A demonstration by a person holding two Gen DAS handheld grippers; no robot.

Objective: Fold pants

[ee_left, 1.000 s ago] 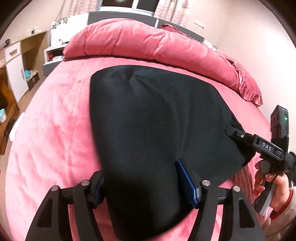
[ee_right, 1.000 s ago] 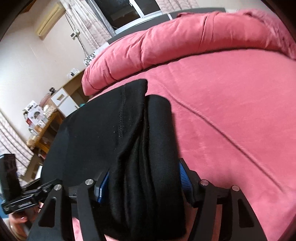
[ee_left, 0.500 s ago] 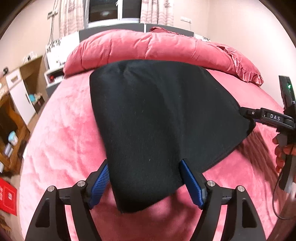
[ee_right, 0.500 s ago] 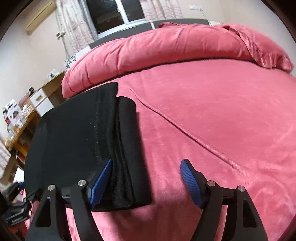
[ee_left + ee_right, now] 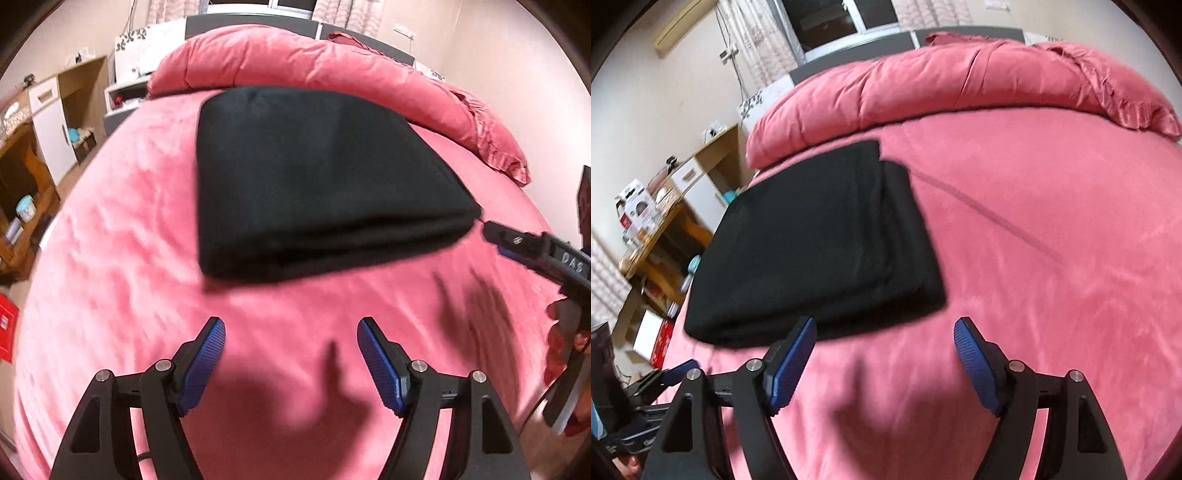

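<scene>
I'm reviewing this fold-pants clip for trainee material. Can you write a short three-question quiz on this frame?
1. True or false: the left gripper is clamped on the black pants.
2. Multiple choice: the pants lie on A) a wooden desk, B) the pink bedspread, C) the floor.
3. Fill in: the right gripper has its jaws ____ with nothing between them.

Key:
1. False. Its jaws are open, short of the pants.
2. B. They lie as a folded stack, below the pink duvet.
3. Open.
</scene>
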